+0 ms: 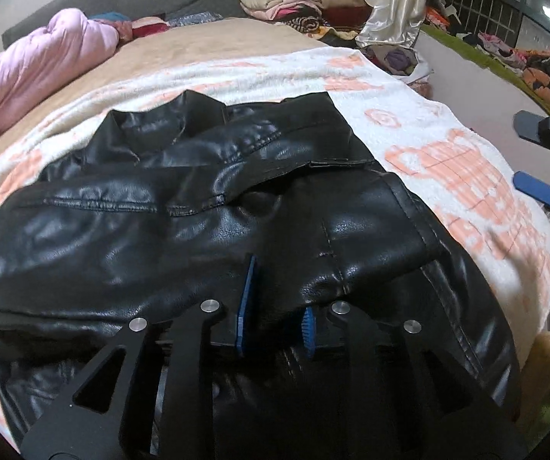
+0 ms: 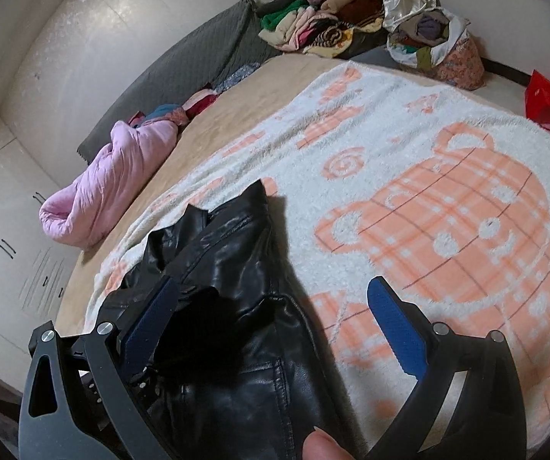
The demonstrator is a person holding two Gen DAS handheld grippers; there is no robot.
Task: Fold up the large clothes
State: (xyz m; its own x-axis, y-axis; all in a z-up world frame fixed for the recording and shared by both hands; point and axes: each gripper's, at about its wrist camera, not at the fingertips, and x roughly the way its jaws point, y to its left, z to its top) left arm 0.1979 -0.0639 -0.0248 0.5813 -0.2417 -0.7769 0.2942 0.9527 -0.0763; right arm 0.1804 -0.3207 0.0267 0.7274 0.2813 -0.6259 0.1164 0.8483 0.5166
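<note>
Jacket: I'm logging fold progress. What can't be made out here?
- Left wrist: near hem of jacket hidden behind left gripper; whether it pinches leather, unclear.
- Left wrist: right gripper cut by the edge.
- Right wrist: jacket's left part blocked by a finger of the open gripper.

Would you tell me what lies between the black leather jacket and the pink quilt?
Only blanket and tan sheet separate jacket and quilt, in the right wrist view.

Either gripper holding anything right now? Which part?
Left gripper pinches a raised fold at the near edge of the black leather jacket. Right gripper is open, holding nothing.
</note>
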